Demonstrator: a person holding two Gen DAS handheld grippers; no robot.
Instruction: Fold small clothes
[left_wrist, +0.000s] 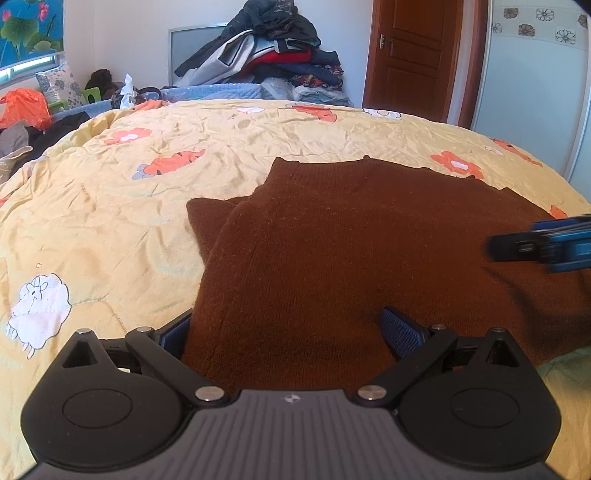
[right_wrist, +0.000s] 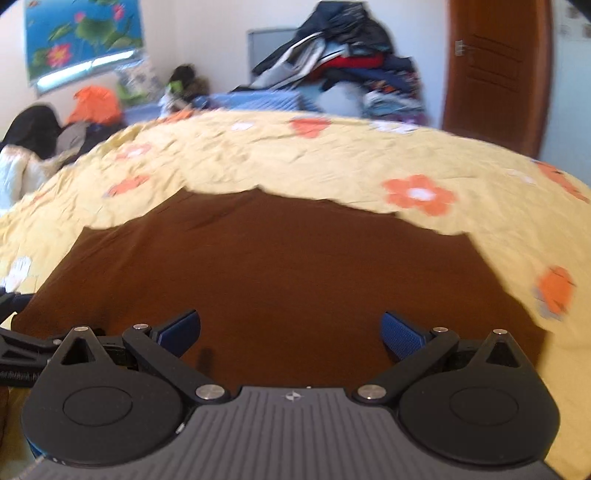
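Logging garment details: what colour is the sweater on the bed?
Dark brown sweater, plain knit; clearest in the left wrist view.

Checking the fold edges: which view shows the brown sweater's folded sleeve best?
Left wrist view: the brown sweater is sharp, its folded sleeve overlapping at left. Right wrist view shows it blurred, the sleeve indistinct.

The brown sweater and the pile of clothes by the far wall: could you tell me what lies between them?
Only bare yellow flowered quilt lies between the brown sweater and the pile of clothes, seen in the left wrist view.
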